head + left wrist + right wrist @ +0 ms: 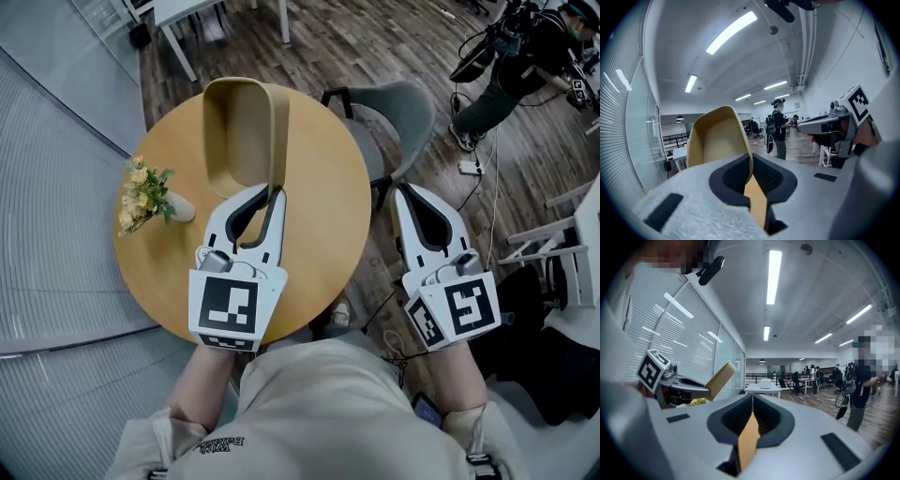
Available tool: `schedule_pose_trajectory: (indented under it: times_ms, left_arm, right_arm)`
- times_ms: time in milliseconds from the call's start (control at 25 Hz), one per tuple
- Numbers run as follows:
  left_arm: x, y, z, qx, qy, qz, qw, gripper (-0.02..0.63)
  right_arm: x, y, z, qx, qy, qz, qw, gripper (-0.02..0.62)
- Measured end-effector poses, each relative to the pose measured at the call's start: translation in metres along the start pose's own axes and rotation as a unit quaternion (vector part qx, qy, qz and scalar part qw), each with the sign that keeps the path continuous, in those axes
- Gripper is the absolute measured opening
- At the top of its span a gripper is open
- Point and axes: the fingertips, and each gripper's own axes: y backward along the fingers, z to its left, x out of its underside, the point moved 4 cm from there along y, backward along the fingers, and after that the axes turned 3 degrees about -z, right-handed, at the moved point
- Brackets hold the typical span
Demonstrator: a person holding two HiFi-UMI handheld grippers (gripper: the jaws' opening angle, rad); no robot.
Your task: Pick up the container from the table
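Observation:
The container (pixel 239 131) is a tan, oval tub with a tall rim, lifted and tilted above the round wooden table (pixel 319 234). My left gripper (pixel 277 192) is shut on its right-hand wall. In the left gripper view the rim of the container (pixel 717 140) runs straight into the closed jaws of the left gripper (pixel 751 161). My right gripper (pixel 403 192) hangs beyond the table's right edge, over the floor. In its own view the right gripper (pixel 752 401) is shut with nothing between the jaws. That view also shows the container (pixel 719 376) at the left.
A small vase of yellow flowers (pixel 145 197) stands on the table's left side. A grey chair (pixel 403 112) is tucked behind the table on the right. Cables and a crouching person (pixel 506 66) are on the wooden floor at the far right. White table legs (pixel 183 42) stand at the back.

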Motion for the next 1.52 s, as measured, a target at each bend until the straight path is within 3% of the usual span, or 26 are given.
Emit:
schedule_pose_trajectory:
  times_ms: [560,1520]
  left_arm:
    - [0.005,0.019,-0.017,0.000,0.001,-0.007,1.0000,0.037]
    - [0.022,0.020,-0.009,-0.010,0.012,0.019,0.9997,0.037]
  right_arm:
    - [0.006,0.025,-0.007,0.012,-0.001,0.008,1.000,0.034]
    - [0.020,0.006,0.020,-0.044,-0.004,0.032,0.999,0.034]
